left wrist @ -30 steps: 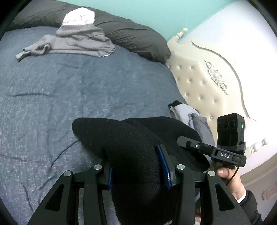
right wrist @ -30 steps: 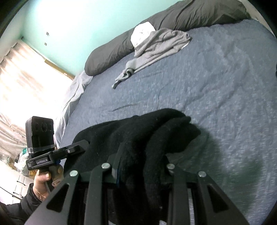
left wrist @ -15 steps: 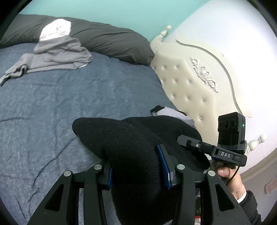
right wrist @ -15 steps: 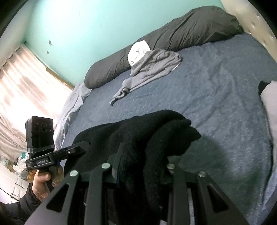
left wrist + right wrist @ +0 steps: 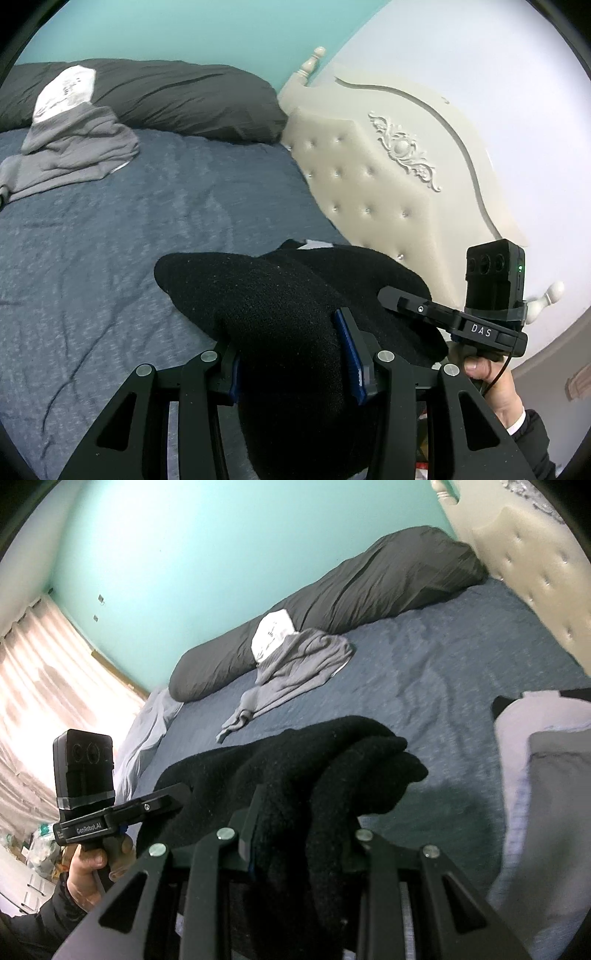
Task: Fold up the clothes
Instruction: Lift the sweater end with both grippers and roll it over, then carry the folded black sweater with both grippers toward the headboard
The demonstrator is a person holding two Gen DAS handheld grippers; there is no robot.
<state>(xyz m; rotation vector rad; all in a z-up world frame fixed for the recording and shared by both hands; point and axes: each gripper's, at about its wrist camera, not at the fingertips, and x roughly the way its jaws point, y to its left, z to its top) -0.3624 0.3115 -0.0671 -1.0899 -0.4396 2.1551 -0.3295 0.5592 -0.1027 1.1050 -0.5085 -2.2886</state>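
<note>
Two grippers hold one fuzzy black garment [image 5: 280, 332] up over the bed [image 5: 129, 240].

The left gripper [image 5: 291, 354] is partly open, and its blue pads [image 5: 349, 347] squeeze a thick bunch of the black cloth. The right gripper [image 5: 295, 834] is closed tighter on another bunch of it. The cloth hangs between them, above the blue bed cover. A gray hoodie [image 5: 295, 664] lies far off by the dark pillow [image 5: 369, 590]. Folded clothes [image 5: 546, 775] sit near the cream headboard [image 5: 388, 184].

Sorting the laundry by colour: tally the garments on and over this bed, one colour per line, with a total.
Black: 1, the black fleece garment clamped in both claws
Grey: 2, the grey hoodie and the folded grey garment
Total: 3
</note>
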